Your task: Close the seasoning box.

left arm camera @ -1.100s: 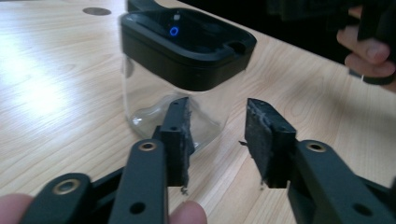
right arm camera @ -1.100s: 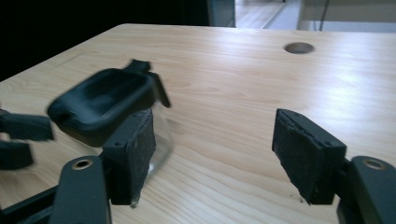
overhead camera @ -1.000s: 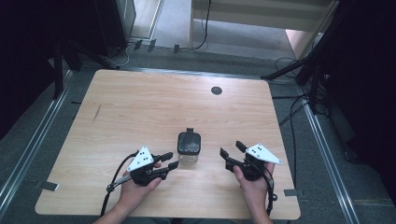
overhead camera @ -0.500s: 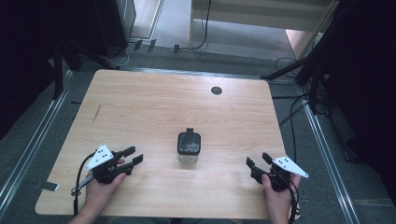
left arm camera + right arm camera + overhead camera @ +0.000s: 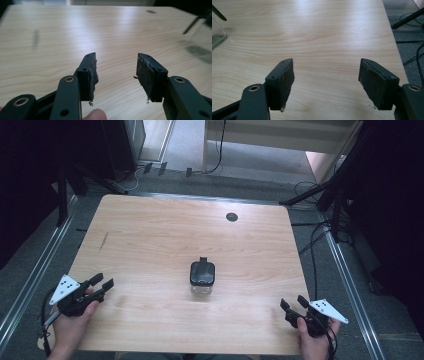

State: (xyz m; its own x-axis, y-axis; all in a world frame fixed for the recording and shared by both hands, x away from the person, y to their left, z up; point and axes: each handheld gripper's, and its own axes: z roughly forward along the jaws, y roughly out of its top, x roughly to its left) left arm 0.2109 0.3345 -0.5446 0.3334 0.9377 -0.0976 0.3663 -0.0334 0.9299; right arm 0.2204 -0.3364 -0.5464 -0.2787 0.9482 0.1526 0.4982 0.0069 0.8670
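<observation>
A small clear glass jar with a black lid (image 5: 202,277) stands upright in the middle of the wooden table (image 5: 165,230). My left gripper (image 5: 101,283) is held near the front left edge, open, with bare wood between its jaws (image 5: 116,75). My right gripper (image 5: 293,304) is near the front right corner, open and empty (image 5: 325,83). Both are well apart from the jar. The jar's glass edge (image 5: 217,33) shows at the far left of the right gripper view, and as a blur (image 5: 202,40) at the right of the left gripper view.
A small dark round hole (image 5: 231,217) sits in the table near its far edge. A dark streak (image 5: 103,241) marks the wood at the left. Cables (image 5: 315,245) and stand legs lie on the grey floor around the table.
Both grippers have drawn outward and toward the front corners, away from the jar. The jar has stayed in place.
</observation>
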